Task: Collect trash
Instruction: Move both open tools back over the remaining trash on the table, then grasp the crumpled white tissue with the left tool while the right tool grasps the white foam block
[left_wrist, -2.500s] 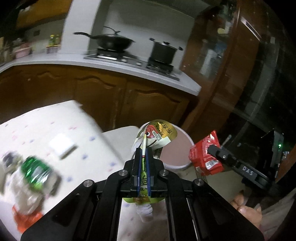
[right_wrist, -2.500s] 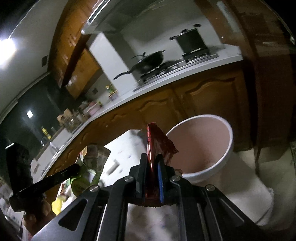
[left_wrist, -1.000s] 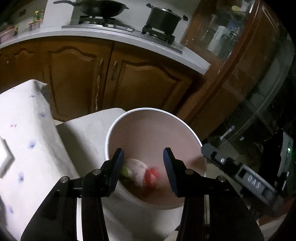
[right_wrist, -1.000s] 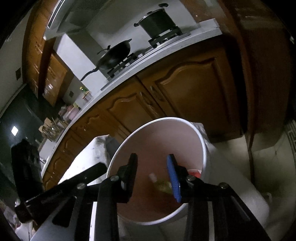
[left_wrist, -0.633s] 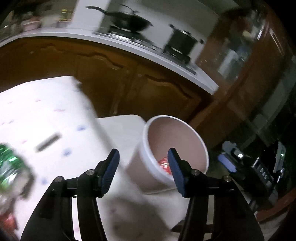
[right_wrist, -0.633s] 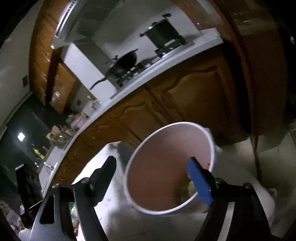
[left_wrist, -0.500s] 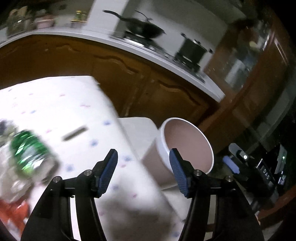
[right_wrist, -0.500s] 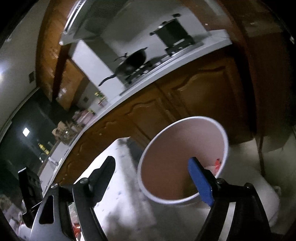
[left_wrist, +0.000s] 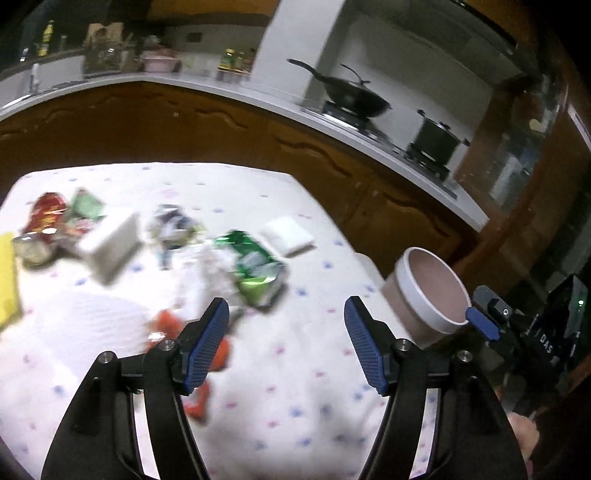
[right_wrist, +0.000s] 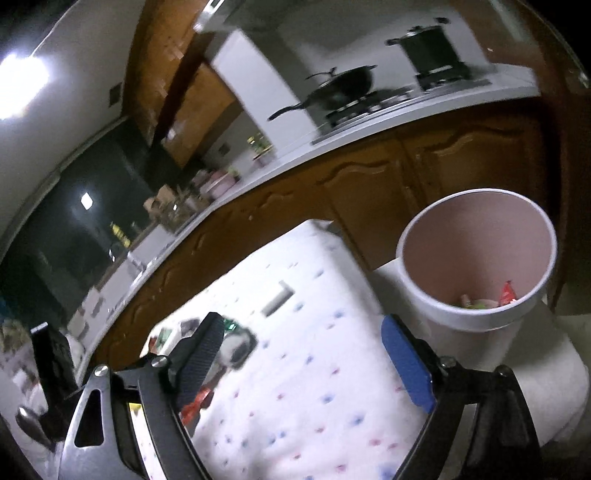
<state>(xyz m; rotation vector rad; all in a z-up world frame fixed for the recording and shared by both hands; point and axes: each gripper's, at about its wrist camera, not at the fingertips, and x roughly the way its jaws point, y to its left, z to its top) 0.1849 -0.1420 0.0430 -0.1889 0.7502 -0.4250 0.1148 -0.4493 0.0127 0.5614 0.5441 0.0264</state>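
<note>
on the dotted tablecloth (left_wrist: 295, 387) the trash lies scattered well apart from the bin: a green wrapper (left_wrist: 255, 266) sits near the middle, an orange wrapper (left_wrist: 207, 354) lies just past our left tongs (left_wrist: 286, 343), a white box (left_wrist: 109, 240) and a red packet (left_wrist: 46, 216) lie farther off, and a flat white packet (left_wrist: 288, 236) rests toward the table's far edge. all of it is blurred, so we cannot read what each piece is. the pink bin (right_wrist: 476, 258) stands beside the table corner, and in the right view we see a red scrap (right_wrist: 506, 293) and some greenish bits already at its bottom.

our left tongs are spread wide with nothing between the blue pads. our right tongs (right_wrist: 303, 363) are spread just as wide and also carry nothing; in the left view they show only at the edge, close by the bin's rim.

we judge the next step is another pick from the heap. the wrappers are thin and crinkly and overlap, so a hurried close could pinch two at once, or catch the cloth and drag it with everything on it. a shallow grip on a slick wrapper could let it slip out short of the bin. the bin also looks light, so a knock from our right tongs could tip it.
</note>
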